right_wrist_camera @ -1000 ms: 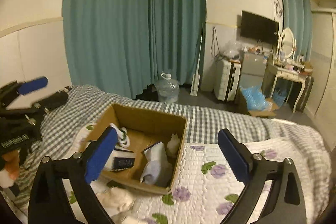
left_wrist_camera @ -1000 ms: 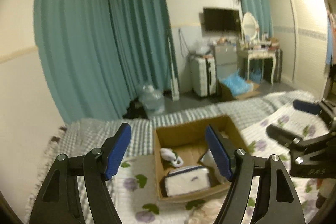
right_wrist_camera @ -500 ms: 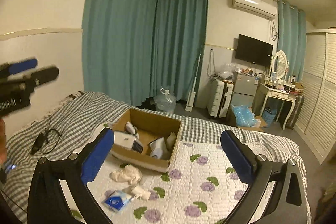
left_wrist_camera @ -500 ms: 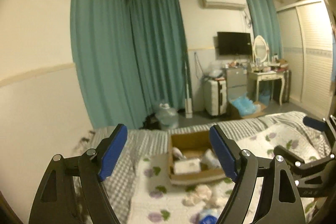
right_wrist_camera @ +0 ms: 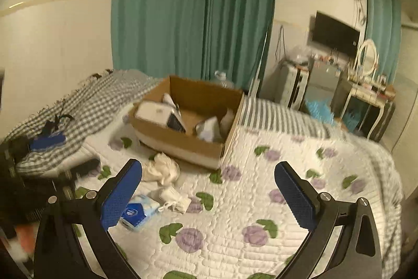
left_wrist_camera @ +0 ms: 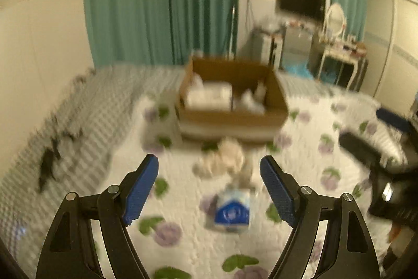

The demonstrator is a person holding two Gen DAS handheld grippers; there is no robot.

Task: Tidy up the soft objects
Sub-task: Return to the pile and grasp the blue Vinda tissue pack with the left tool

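Note:
A brown cardboard box [left_wrist_camera: 232, 117] [right_wrist_camera: 183, 145] with several white soft items inside stands on the floral quilt [right_wrist_camera: 261, 187]. In front of it lie a cream crumpled cloth [left_wrist_camera: 227, 156] [right_wrist_camera: 162, 168], a small white pouch [right_wrist_camera: 173, 196] and a blue-and-white tissue pack [left_wrist_camera: 231, 211] [right_wrist_camera: 138, 211]. My left gripper [left_wrist_camera: 209, 190] is open and empty, above the tissue pack. My right gripper [right_wrist_camera: 207, 195] is open and empty, over the quilt right of the pack. The left wrist view is blurred.
A grey checked blanket [right_wrist_camera: 86, 109] covers the bed's left side, with a black cable [right_wrist_camera: 56, 122] on it. Teal curtains [right_wrist_camera: 193, 9], a suitcase [right_wrist_camera: 292, 85] and a dressing table [right_wrist_camera: 365, 98] stand beyond the bed. The right gripper shows at the left wrist view's edge [left_wrist_camera: 378, 161].
Both grippers have dropped from a high view of the room to low over the quilt, close to the loose items in front of the box. Both stay open and empty.

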